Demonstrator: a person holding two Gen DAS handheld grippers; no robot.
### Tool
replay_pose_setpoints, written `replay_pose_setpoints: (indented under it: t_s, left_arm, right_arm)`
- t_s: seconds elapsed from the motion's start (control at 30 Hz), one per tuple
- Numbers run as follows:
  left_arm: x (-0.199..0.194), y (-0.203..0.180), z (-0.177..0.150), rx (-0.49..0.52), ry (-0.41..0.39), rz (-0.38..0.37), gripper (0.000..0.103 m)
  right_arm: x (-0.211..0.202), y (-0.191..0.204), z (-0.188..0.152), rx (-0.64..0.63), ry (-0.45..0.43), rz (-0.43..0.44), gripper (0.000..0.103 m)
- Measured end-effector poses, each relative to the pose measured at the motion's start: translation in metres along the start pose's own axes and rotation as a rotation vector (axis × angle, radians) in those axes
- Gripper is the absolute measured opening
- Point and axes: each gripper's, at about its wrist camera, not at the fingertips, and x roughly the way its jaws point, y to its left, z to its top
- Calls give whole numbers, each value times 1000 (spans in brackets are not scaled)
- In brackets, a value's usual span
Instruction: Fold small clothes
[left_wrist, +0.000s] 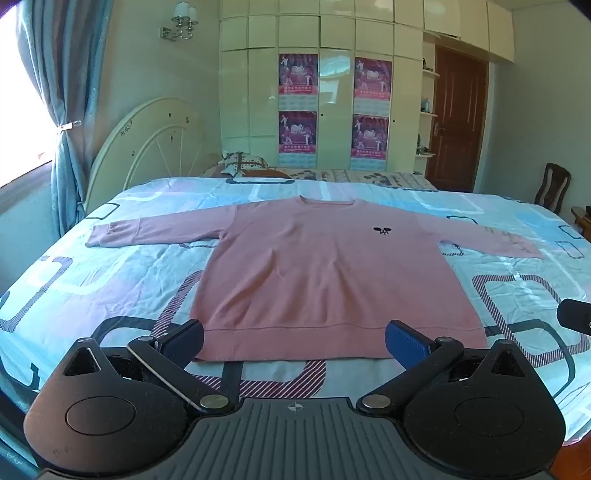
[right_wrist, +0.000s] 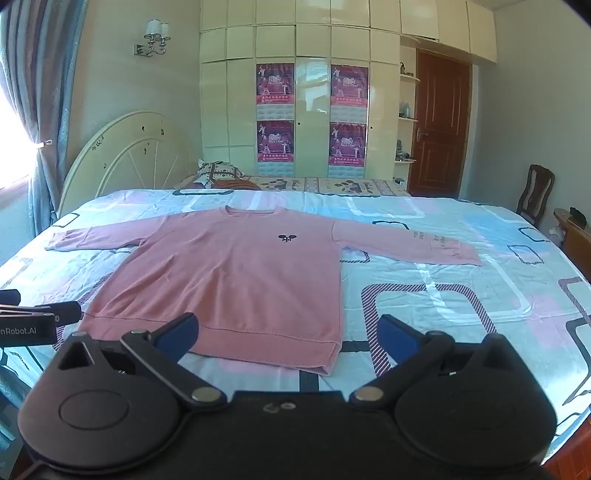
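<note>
I am holding the left gripper (left_wrist: 293, 341) with its jaws spread wide and gripping nothing, its blue pads (left_wrist: 404, 345) hanging over the hem of the pink sweater (left_wrist: 325, 273); whether they are touching the cloth I cannot tell. I am keeping the right gripper (right_wrist: 284, 338) just as wide and just as idle, poised above the sweater's hem corner nearest the bed's near edge, with its right finger over bare bedspread (right_wrist: 461, 295).

The sweater is lying flat and face up in the middle of the bed, hem toward the near edge, round collar toward the far edge, both sleeves stretching out toward the side edges. A small dark emblem (left_wrist: 382, 231) is sitting on the chest, and faint lettering is showing on one sleeve.

The bedspread is looking smooth and lightly creased, printed with pale blue, pink and striped rounded rectangles. Beyond the far edge a patterned pillow (left_wrist: 243, 162) is resting by a cream arched headboard (left_wrist: 147, 147). Behind it a glossy cream wardrobe (left_wrist: 321, 92) is carrying four magenta posters, with a brown panelled door (left_wrist: 456, 122) beside it, a wooden chair (left_wrist: 552, 188), and blue curtains (left_wrist: 66, 110) at the window.
</note>
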Motion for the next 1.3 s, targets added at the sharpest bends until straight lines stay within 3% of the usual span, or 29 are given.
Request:
replay_pose_setpoints:
  t_s: [1.3]
  left_arm:
    - [-1, -5, 1, 18, -11, 5, 103]
  right_arm:
    - [-4, -12, 2, 9, -11, -6, 103]
